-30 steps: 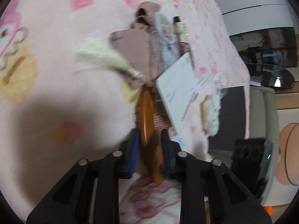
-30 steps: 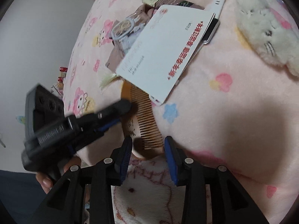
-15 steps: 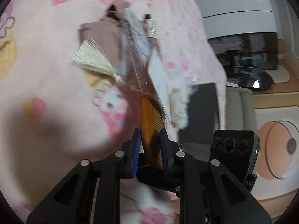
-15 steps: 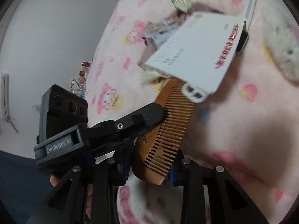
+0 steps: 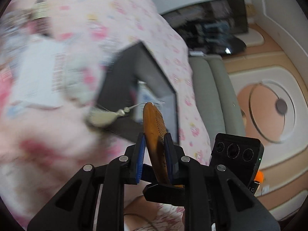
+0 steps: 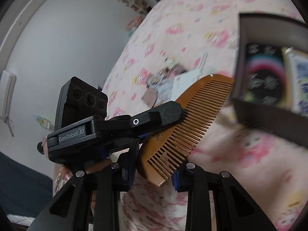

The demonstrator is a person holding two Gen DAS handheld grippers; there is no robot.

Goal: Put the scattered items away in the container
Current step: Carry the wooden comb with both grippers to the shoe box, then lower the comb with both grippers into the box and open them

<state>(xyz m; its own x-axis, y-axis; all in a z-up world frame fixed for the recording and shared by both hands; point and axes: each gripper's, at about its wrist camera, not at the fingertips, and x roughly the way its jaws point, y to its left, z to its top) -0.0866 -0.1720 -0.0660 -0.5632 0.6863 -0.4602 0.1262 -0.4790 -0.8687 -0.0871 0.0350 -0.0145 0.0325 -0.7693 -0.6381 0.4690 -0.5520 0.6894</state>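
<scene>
**Comb lifted off the bed and carried toward the box**

A second ago the wooden comb (image 5: pixel 154 127) lay on the pink blanket with its tip under the white card; now it is clear of the pile and in the air, and both cameras have swung round so that the dark box (image 5: pixel 142 88) fills the middle of the left view.

The bed (image 5: pixel 123 15) with its pink cartoon blanket is blurred by the motion. The box sits on it, open at the top, and already holds some printed packets (image 6: pixel 269 80). A white card (image 5: pixel 36 73) and a few small things are left on the blanket behind; they are too blurred to name.

The left gripper (image 5: pixel 154 150) has its jaws closed on the comb's spine near the handle end, teeth to one side, tip pointing at the box. A cream tassel (image 5: pixel 104 117) hangs from a thread at the comb's tip and trails to the left. The right gripper (image 6: pixel 155 175) has its jaws parted with the comb's butt end lying between them; whether the pads touch the wood I cannot tell.

The comb looks light and stiff, with a smooth polished spine that may slip under a thin pinch. The fine teeth seem the fragile part, so the solid spine is the place to hold. The loose tassel could catch on the box rim.
</scene>
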